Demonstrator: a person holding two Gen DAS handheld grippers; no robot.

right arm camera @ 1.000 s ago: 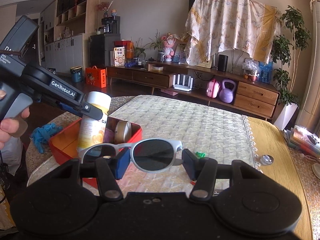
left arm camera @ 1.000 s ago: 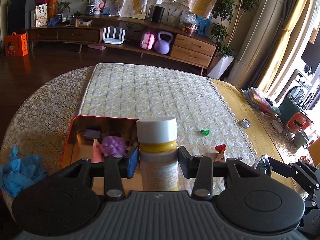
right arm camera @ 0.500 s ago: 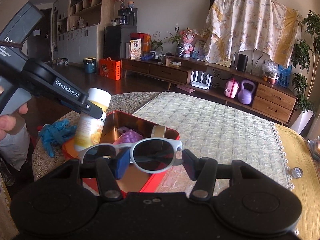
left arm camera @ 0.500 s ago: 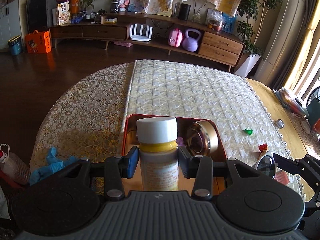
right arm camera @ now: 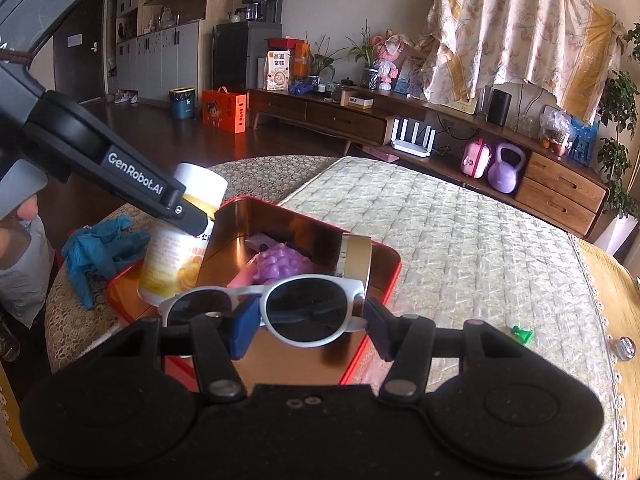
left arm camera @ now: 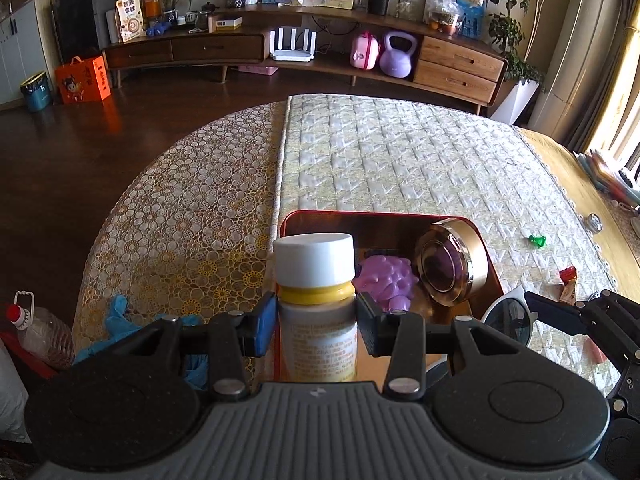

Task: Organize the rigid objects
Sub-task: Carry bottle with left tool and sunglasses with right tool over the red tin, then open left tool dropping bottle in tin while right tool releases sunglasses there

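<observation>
My left gripper (left arm camera: 316, 326) is shut on a white-capped yellow bottle (left arm camera: 316, 312) and holds it upright over the near left corner of the red tin tray (left arm camera: 372, 216). The bottle also shows in the right wrist view (right arm camera: 180, 248). My right gripper (right arm camera: 308, 320) is shut on white-framed sunglasses (right arm camera: 304, 308) and holds them above the tray's near edge (right arm camera: 376, 292). In the tray lie a gold round jar (left arm camera: 452, 268) on its side and a purple bumpy toy (left arm camera: 384, 280).
Blue gloves (right arm camera: 100, 252) lie on the lace tablecloth left of the tray. A small green piece (left arm camera: 537, 241), red wrappers (left arm camera: 568, 280) and a metal knob (left arm camera: 594, 222) lie on the quilted cloth to the right. A plastic bottle (left arm camera: 36, 332) stands beyond the table edge at left.
Both grippers have moved left and forward over the red tray. The bottle now hangs over the tray's near left corner and the sunglasses over its near edge.
</observation>
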